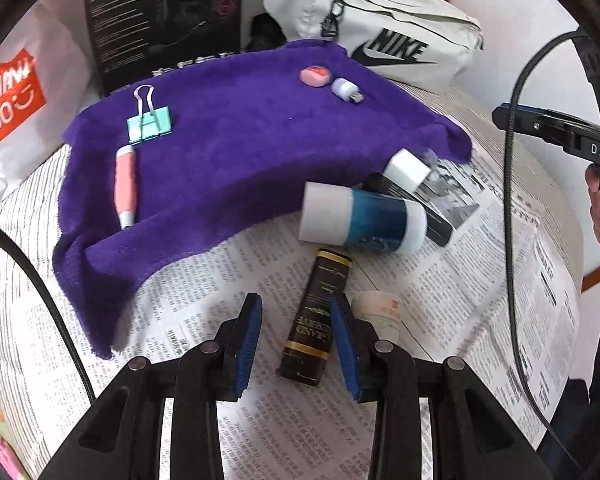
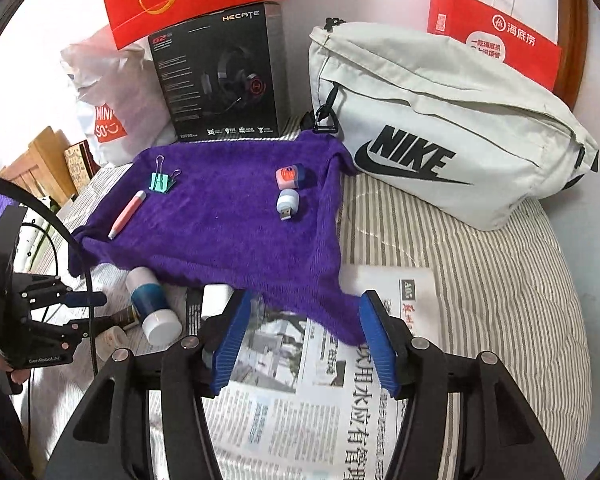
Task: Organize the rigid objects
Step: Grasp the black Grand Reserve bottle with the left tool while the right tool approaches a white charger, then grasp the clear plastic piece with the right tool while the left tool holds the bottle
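Observation:
A purple cloth (image 1: 228, 152) (image 2: 236, 224) carries a teal binder clip (image 1: 148, 124) (image 2: 162, 182), a pink pen-like tool (image 1: 125, 188) (image 2: 127, 214), a pink eraser (image 1: 315, 76) (image 2: 289, 176) and a white USB plug (image 1: 346, 89) (image 2: 287, 204). On the newspaper lie a blue bottle with white caps (image 1: 360, 220) (image 2: 152, 306), a black-and-gold tube (image 1: 315, 320) and a white roll (image 1: 378, 312). My left gripper (image 1: 296, 340) is open around the black tube. My right gripper (image 2: 304, 340) is open and empty over the newspaper at the cloth's near edge.
A white Nike bag (image 2: 440, 140), a black headset box (image 2: 224, 76), a red paper bag (image 2: 496, 40) and a Miniso bag (image 2: 108, 120) stand behind the cloth. Newspaper (image 2: 308, 400) covers a striped bed surface (image 2: 480, 280). A black cable (image 1: 512, 200) hangs at right.

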Demonstrator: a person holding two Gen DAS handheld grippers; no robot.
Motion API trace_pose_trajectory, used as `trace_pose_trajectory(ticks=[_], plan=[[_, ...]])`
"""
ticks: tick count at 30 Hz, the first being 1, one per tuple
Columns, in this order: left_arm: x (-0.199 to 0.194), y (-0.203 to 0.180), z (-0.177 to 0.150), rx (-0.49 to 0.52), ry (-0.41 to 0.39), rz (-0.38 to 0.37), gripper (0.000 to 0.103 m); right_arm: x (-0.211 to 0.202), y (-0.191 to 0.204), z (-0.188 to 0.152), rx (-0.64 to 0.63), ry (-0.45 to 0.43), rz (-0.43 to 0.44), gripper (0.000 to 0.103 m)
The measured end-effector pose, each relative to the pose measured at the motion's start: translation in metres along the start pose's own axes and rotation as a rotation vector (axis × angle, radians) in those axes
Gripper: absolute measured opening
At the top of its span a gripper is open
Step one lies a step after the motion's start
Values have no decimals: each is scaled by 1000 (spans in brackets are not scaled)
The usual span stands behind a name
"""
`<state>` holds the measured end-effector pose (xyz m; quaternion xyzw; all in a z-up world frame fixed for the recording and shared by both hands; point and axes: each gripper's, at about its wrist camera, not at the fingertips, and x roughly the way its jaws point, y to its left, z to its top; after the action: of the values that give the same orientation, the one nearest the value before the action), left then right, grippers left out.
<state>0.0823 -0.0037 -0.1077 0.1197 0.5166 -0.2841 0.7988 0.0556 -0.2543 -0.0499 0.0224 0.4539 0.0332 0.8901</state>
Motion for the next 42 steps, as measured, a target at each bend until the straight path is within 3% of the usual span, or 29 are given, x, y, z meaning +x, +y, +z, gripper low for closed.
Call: trace_pose_trajectory(ticks=[10,13,15,25,32,38,42], plan=[[7,-13,3,88,25,-7,34,15,7,-19,4,55,19,57],[10,-19,1,142,21,30,32,18,11,-20,-5,62,19,57],[8,-15,0,122,17,22,24,18,12,-21,-7,64,18,57],[-9,46,-22,-171,-33,50,25,24,14,-22,-12,84,15,57],[2,32,-16,-129,-40,137,25,29,22,-22,-26,95,31,57],[-6,40,-23,-164,-30,190,24,36,31,-21,-45,92,49,57],[-10,46,-30,-189,-35,186,24,47,30,-18,-20,93,51,57]])
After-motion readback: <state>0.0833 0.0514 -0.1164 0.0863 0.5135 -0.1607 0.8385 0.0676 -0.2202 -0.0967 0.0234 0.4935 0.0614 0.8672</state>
